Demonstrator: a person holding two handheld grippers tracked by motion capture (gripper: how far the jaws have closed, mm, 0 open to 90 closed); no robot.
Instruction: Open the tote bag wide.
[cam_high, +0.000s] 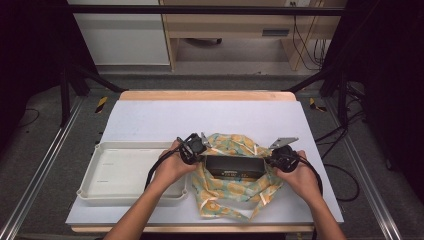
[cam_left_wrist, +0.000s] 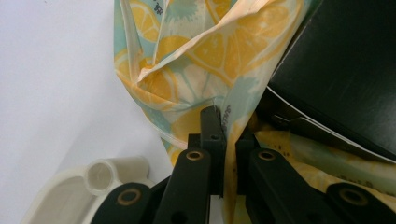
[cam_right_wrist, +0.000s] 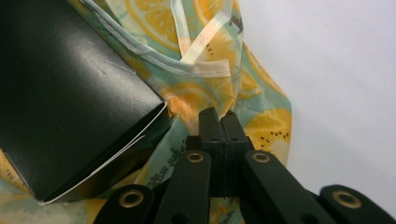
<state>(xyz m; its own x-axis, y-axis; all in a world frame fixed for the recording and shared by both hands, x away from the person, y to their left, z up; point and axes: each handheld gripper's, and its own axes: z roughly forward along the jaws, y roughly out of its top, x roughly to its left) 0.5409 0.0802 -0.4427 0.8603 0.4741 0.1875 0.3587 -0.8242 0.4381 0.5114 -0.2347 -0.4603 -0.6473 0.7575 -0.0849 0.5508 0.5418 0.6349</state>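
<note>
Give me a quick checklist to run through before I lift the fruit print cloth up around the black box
1. Left tongs shut on the fruit print cloth: ok, fabric sits pinched between the jaws.
2. Right tongs gripping the cloth: cannot tell; the jaws are shut at the cloth's edge, but no fabric clearly shows between them.
3. Black box resting on the cloth, between both tongs: ok.
4. Box closed: cannot tell; a flap edge shows slightly parted in the right gripper view.
5. White tray apart from the box: ok, though the cloth's left edge lies by the tray's corner.
</note>
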